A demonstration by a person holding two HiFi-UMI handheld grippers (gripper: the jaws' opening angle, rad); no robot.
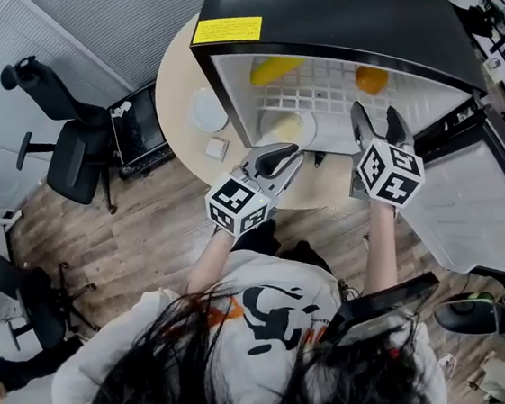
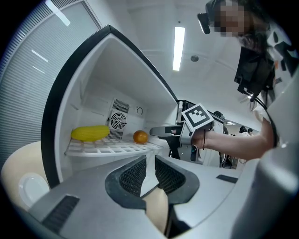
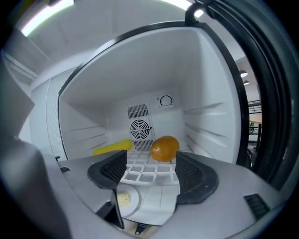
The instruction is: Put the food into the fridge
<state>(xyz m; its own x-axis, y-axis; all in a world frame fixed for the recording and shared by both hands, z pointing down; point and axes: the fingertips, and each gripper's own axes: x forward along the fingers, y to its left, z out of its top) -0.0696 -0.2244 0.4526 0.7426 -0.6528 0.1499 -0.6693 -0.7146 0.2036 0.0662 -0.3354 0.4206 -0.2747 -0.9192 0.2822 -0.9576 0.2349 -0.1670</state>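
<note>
The small black fridge [image 1: 346, 17] stands open on a round table. On its white wire shelf [image 1: 324, 94] lie a long yellow food item [image 1: 275, 69] [image 2: 90, 133] [image 3: 112, 147] and an orange [image 1: 372, 79] [image 2: 140, 137] [image 3: 164, 148]. Below the shelf, a white plate with pale food [image 1: 284, 128] [image 3: 125, 198] rests on the fridge floor. My left gripper [image 1: 287, 155] [image 2: 150, 161] hovers at the fridge's front edge near that plate, jaws almost together and holding nothing. My right gripper [image 1: 377, 118] [image 3: 152, 170] is open and empty, aimed at the orange.
The fridge door [image 1: 470, 203] hangs open on the right. An empty white plate [image 1: 208, 109] [image 2: 29, 186] and a small white object [image 1: 216, 148] sit on the beige table [image 1: 180, 61] left of the fridge. Black office chairs [image 1: 69, 144] stand on the wooden floor at left.
</note>
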